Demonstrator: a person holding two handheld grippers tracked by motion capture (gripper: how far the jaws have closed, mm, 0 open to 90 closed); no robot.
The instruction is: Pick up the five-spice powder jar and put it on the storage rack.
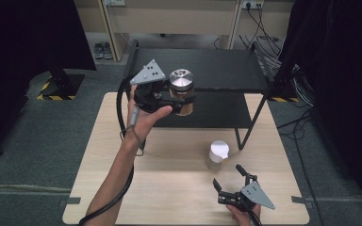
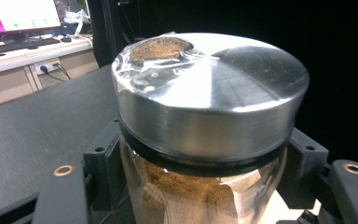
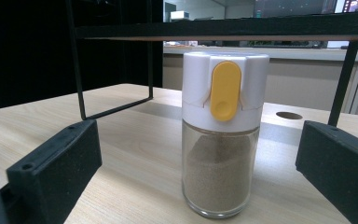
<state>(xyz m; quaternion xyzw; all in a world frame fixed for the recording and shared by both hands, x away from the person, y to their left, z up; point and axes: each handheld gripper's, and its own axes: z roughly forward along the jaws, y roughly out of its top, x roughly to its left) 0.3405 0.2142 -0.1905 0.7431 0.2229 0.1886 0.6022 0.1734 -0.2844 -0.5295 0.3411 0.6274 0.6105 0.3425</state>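
Jar [image 1: 181, 92] with steel lid, upright, is clamped below the lid in the left gripper [image 1: 169, 97], raised level with the black shelf [image 1: 226, 70] top just beyond. Right gripper [image 1: 230, 181] rests on the table [image 1: 169, 188], jaws apart, facing the shaker [image 1: 218, 155].

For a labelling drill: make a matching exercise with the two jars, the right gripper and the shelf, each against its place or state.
1. metal-lidded jar
2. white-capped jar
3. right gripper
4. shelf

a. open, jaws around nothing
b. black, at the table's far end
c. held off the table in the left gripper
d. standing on the table

Pairs: 1-c, 2-d, 3-a, 4-b
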